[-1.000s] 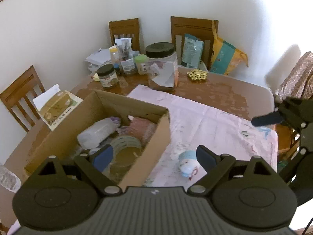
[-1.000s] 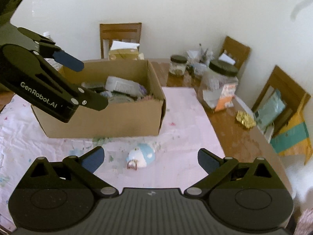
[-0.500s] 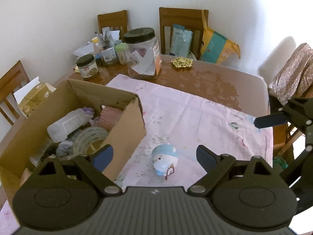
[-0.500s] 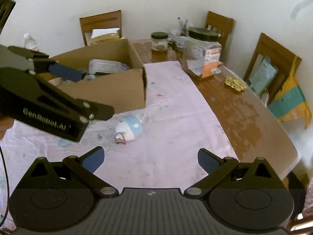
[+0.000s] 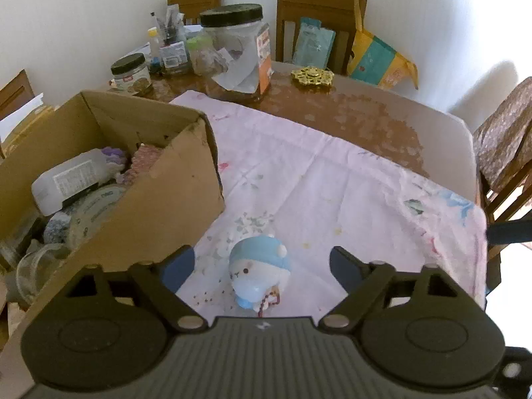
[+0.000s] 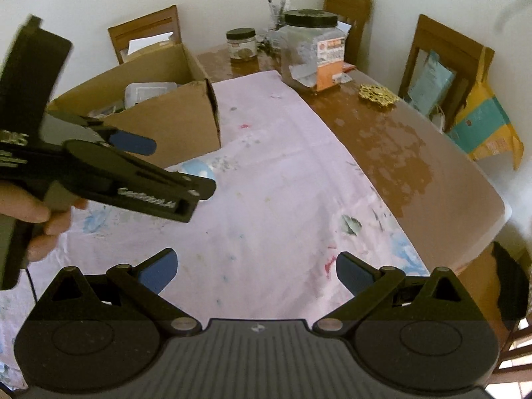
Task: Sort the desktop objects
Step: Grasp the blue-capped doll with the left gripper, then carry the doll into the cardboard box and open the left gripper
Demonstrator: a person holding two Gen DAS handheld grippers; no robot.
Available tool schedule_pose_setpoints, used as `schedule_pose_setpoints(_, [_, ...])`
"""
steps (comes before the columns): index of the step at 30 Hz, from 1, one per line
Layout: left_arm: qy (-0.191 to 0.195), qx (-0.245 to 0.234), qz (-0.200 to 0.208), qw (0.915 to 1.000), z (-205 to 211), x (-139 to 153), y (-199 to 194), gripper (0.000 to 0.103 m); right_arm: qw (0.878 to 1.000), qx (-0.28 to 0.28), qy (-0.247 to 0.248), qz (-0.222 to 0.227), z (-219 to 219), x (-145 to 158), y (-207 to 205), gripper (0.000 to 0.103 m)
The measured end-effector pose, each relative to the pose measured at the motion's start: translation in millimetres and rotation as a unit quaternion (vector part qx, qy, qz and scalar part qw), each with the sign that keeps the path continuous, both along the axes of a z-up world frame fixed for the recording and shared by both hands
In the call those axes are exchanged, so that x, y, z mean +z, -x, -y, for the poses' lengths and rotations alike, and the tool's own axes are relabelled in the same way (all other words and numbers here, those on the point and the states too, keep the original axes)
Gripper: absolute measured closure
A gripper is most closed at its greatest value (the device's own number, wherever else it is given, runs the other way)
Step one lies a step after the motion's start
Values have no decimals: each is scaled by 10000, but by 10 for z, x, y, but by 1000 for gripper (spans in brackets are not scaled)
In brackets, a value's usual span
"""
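We hold the left gripper (image 5: 261,264) low over the pink cloth (image 5: 332,179), its blue-padded fingers (image 5: 344,266) spread wide on either side of a small figurine (image 5: 259,274) with a light blue cap and a white face. The figurine lies on the cloth between the two fingertips, touching neither, just beside the near corner of the cardboard box (image 5: 176,196). Inside the box we see a white plastic bottle (image 5: 71,179) lying on its side, a roll of tape (image 5: 96,206) and some purple and pink items. Beyond the cloth, on the bare wooden table (image 5: 359,113), stand a large clear jar with a black lid (image 5: 237,50), a smaller jar (image 5: 129,74) and a gold trivet (image 5: 312,76). Our right gripper (image 6: 256,271) hangs above the near end of the cloth with its fingers apart and nothing between them. From the right wrist view, the left gripper crosses the left side and hides most of the figurine, of which only a bit of blue cap (image 6: 196,168) shows by the box.
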State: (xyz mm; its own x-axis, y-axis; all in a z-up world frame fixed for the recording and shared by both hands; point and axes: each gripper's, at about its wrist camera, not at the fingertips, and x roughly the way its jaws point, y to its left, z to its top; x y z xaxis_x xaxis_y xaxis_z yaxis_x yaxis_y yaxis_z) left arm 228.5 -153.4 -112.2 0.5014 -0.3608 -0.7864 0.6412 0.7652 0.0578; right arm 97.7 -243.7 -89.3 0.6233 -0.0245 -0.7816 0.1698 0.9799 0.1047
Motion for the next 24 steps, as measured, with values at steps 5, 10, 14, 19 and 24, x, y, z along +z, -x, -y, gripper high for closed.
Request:
schedule_pose_setpoints(5, [-122, 7, -130, 9998, 50, -135, -76, 41, 9999, -112, -17, 5, 25, 6, 29, 0])
schedule_pose_setpoints(10, [-234, -5, -243, 9994, 54, -243, -97, 53, 9999, -146, -28, 29, 24, 16, 38, 0])
schedule_pose_setpoints(14, [-138, 10, -337, 9993, 6, -245, -117, 59, 9999, -154, -17, 65, 13, 34, 46, 0])
schedule_pose_setpoints(19, [-94, -21, -335, 9994, -30, -187, -101, 60, 9999, -151, -12, 74, 12, 39, 53, 0])
schedule_pose_setpoints(24, [-16, -112, -316, 9994, -52, -29, -45, 60, 9998, -141, 46, 116, -28, 90, 62, 0])
